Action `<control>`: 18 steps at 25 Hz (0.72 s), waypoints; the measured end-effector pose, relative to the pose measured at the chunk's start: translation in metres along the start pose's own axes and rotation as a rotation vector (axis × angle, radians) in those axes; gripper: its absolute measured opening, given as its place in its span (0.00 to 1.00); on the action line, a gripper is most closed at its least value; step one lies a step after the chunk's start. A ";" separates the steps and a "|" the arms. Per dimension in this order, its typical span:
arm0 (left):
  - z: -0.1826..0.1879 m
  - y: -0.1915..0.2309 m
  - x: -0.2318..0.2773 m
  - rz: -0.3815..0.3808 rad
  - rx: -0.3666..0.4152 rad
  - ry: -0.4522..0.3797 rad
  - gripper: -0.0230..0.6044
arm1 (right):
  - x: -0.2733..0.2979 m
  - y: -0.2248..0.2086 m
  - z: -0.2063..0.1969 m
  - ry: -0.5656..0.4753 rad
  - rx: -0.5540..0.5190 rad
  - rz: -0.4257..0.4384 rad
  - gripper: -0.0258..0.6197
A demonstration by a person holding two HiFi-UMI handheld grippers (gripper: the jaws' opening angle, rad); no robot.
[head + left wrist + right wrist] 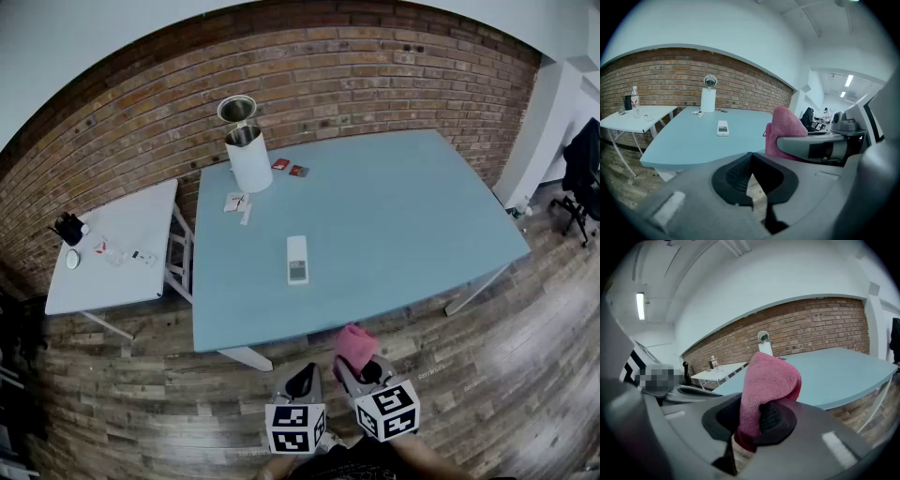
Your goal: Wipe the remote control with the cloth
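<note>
- Head view: the remote control [297, 260] lies flat on the blue table [422, 216], toward the near edge, with nothing touching it. A white canister [249, 157] stands at eleven o'clock from it, near the table's far-left corner. A small white side table [112, 281] stands at nine o'clock. At five o'clock from the remote control, just off the table's near edge, the pink cloth [354, 344] sticks up from the right gripper [367, 373]. The left gripper [302, 382] is just beside it at nine o'clock. Both are well apart from the remote control.
- Left gripper view: the left gripper is clenched, pad against pad, with nothing between. The remote control shows at eleven o'clock above the jaws, on the table. The cloth shows at one o'clock.
- Right gripper view: the right gripper grasps the cloth by its lower folds, and the rest rises in a rounded bunch above the pads. The table spreads out at two o'clock, and the canister stands at twelve o'clock before a brick wall [820, 319].
</note>
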State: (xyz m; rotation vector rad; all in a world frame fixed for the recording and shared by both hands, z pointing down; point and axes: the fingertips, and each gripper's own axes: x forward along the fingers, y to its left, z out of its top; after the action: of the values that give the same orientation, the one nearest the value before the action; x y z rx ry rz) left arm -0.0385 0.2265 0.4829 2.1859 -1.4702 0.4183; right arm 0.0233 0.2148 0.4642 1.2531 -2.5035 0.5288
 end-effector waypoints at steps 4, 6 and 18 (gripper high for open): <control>0.002 0.004 -0.006 -0.012 0.002 -0.006 0.04 | 0.000 0.010 0.001 0.005 0.002 0.002 0.14; 0.002 0.005 -0.007 -0.021 0.005 -0.009 0.04 | 0.001 0.012 0.001 0.009 0.010 0.001 0.14; 0.012 0.029 0.004 -0.011 -0.018 -0.032 0.04 | 0.029 0.019 0.019 0.014 -0.026 0.037 0.14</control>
State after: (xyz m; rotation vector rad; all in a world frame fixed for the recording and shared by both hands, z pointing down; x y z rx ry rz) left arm -0.0640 0.2078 0.4811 2.1949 -1.4726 0.3660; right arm -0.0100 0.1966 0.4558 1.1921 -2.5176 0.5104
